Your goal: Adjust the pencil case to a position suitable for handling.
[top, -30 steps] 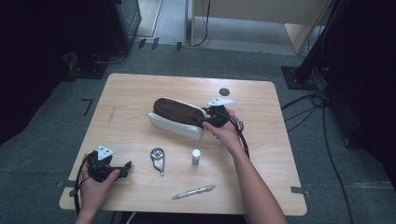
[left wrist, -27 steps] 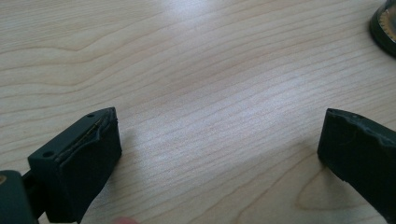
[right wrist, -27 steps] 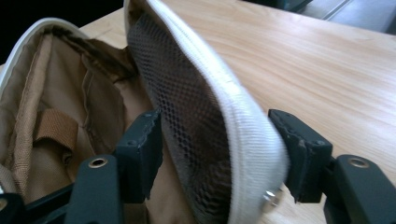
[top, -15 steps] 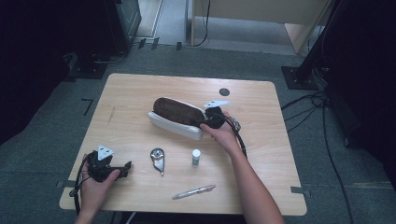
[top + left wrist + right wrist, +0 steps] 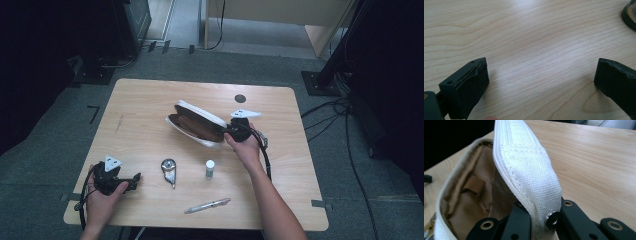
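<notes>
Two tools: the right tool (image 5: 231, 131) has just closed on the white pouch (image 5: 196, 125) edge; the left tool (image 5: 134, 178) rests open on the table (image 5: 145, 105)

Each of the 2 hand-held grippers is black, and the left gripper (image 5: 131, 181) and right gripper (image 5: 226, 132) each carry a pale grey 3-cornered plate on top and trail a black cable toward the tabletop's near edge. In the left gripper view the 2 jaws are blocky black pieces with small screw holes and rough-edged pads. In the right gripper view the jaw arms show brass-ringed holes; the person's forearms are bare, with no sleeves.
</notes>
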Action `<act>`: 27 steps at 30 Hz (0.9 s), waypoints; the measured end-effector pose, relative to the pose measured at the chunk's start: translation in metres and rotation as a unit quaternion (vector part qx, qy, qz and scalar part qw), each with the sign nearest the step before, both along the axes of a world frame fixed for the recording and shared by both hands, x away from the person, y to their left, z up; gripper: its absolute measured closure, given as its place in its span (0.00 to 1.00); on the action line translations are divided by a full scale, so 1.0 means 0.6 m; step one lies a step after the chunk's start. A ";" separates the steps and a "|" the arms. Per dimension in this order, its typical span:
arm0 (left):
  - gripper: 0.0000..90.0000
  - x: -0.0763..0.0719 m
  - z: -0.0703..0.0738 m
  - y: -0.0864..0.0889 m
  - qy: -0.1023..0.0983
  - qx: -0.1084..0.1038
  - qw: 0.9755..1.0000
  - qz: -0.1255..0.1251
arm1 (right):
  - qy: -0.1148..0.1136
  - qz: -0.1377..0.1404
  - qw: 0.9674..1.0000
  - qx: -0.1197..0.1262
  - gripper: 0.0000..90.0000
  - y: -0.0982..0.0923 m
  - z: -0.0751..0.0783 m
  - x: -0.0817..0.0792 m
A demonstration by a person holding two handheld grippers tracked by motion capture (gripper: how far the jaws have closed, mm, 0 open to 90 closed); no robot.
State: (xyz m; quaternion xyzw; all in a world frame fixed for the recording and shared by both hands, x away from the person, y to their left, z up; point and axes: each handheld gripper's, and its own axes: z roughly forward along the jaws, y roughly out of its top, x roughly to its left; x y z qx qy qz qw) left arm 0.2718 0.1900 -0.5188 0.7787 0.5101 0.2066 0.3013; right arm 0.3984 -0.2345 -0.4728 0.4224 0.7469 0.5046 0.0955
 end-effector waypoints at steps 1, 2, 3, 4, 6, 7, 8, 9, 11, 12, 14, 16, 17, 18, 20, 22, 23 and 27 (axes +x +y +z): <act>0.00 0.000 0.000 0.000 0.000 0.000 1.000 0.000 | 0.001 -0.006 1.000 0.006 0.95 -0.005 0.002 -0.005; 0.00 0.000 0.000 0.000 0.000 0.000 1.000 0.000 | 0.006 -0.017 1.000 0.014 0.95 -0.011 0.004 -0.013; 0.00 0.000 0.000 0.000 0.000 0.000 1.000 0.000 | 0.010 -0.026 0.999 0.025 0.96 -0.017 0.005 -0.019; 0.00 0.000 0.000 0.000 0.000 -0.001 1.000 0.001 | 0.012 -0.032 0.999 0.035 0.96 -0.021 0.005 -0.023; 0.00 0.000 0.000 0.000 0.000 0.000 1.000 0.000 | 0.020 -0.051 0.997 0.061 0.96 -0.032 0.007 -0.037; 0.00 0.000 0.000 0.000 0.001 0.000 1.000 0.000 | 0.025 -0.060 0.995 0.076 0.96 -0.037 0.006 -0.043; 0.00 0.000 0.000 0.000 0.000 0.000 1.000 0.000 | 0.031 -0.069 0.993 0.090 0.96 -0.042 0.005 -0.052; 0.00 0.000 0.000 0.000 0.000 0.000 1.000 0.000 | 0.037 -0.076 0.992 0.097 0.96 -0.044 0.003 -0.059; 0.00 0.000 0.000 0.000 0.000 0.000 1.000 0.000 | 0.043 -0.086 0.990 0.105 0.96 -0.046 -0.002 -0.071; 0.00 0.000 0.000 0.000 0.000 0.000 1.000 0.000 | 0.049 -0.097 0.987 0.120 0.96 -0.051 -0.008 -0.081; 0.00 0.000 0.000 0.000 0.000 0.000 1.000 0.000 | 0.059 -0.107 0.982 0.141 0.96 -0.057 -0.016 -0.090; 0.00 0.000 0.000 0.000 0.000 0.000 1.000 0.000 | 0.072 -0.116 0.977 0.160 0.96 -0.061 -0.024 -0.097; 0.00 0.000 0.000 0.000 0.000 0.000 1.000 0.000 | 0.072 -0.116 0.977 0.160 0.96 -0.061 -0.024 -0.097; 0.00 0.000 0.000 0.000 0.000 0.000 1.000 0.000 | 0.078 -0.121 0.976 0.164 0.96 -0.064 -0.027 -0.101; 0.00 0.000 0.000 0.000 0.000 0.000 1.000 0.000 | 0.081 -0.125 0.976 0.161 0.96 -0.066 -0.033 -0.108; 0.00 0.000 0.000 0.000 0.000 0.000 1.000 0.000 | 0.088 -0.125 0.975 0.164 0.96 -0.070 -0.039 -0.116; 0.00 0.000 0.000 0.000 0.000 0.000 1.000 0.000 | 0.097 -0.128 0.972 0.172 0.96 -0.073 -0.046 -0.122; 0.00 0.000 0.000 0.000 0.000 0.000 1.000 0.000 | 0.112 -0.137 0.966 0.186 0.95 -0.074 -0.057 -0.128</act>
